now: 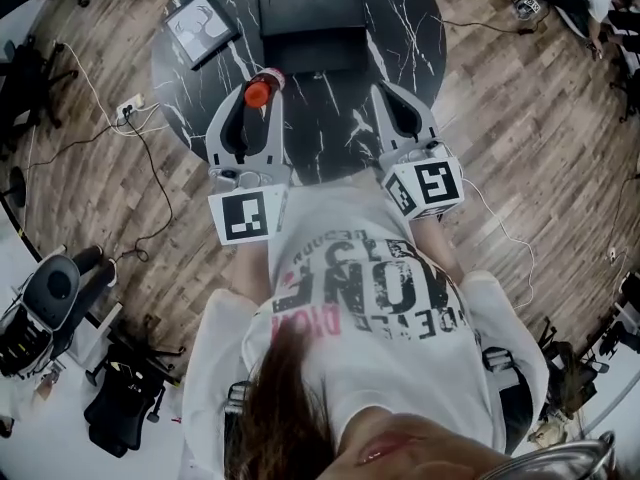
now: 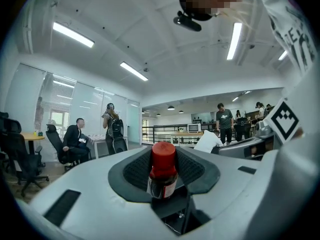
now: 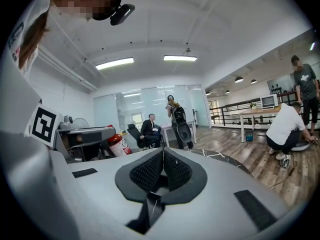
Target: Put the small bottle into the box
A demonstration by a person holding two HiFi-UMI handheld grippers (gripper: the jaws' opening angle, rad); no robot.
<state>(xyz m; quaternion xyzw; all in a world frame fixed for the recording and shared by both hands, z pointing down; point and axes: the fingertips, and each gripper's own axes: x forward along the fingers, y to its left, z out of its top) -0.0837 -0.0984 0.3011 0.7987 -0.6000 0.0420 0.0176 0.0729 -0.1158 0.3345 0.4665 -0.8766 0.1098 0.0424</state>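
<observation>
Your left tongs (image 1: 256, 106) pinched the small bottle (image 2: 163, 176) mid-body above the worktop (image 1: 340, 118), short of the box (image 1: 312, 53); right tongs (image 3: 163, 168) pressed together, empty. Judged light, rigid, slick: hold below cap (image 2: 164, 155).

Left gripper (image 1: 257, 100) points level, fingers (image 2: 134, 170) clamped; right gripper's (image 1: 388, 93) fingers (image 3: 148, 172) meet, empty.

My small bottle (image 2: 163, 171) has a red cap over a dark body. My left tool (image 1: 248, 108) and right tool (image 1: 402, 106) are light grey with black textured pads. Their marker cubes (image 1: 246, 216) show black squares on white. The table (image 1: 410, 18) is black marble veined in white, and the box (image 1: 312, 8) at its far edge is plain black. The floor (image 1: 520, 138) is brown wood planking.
</observation>
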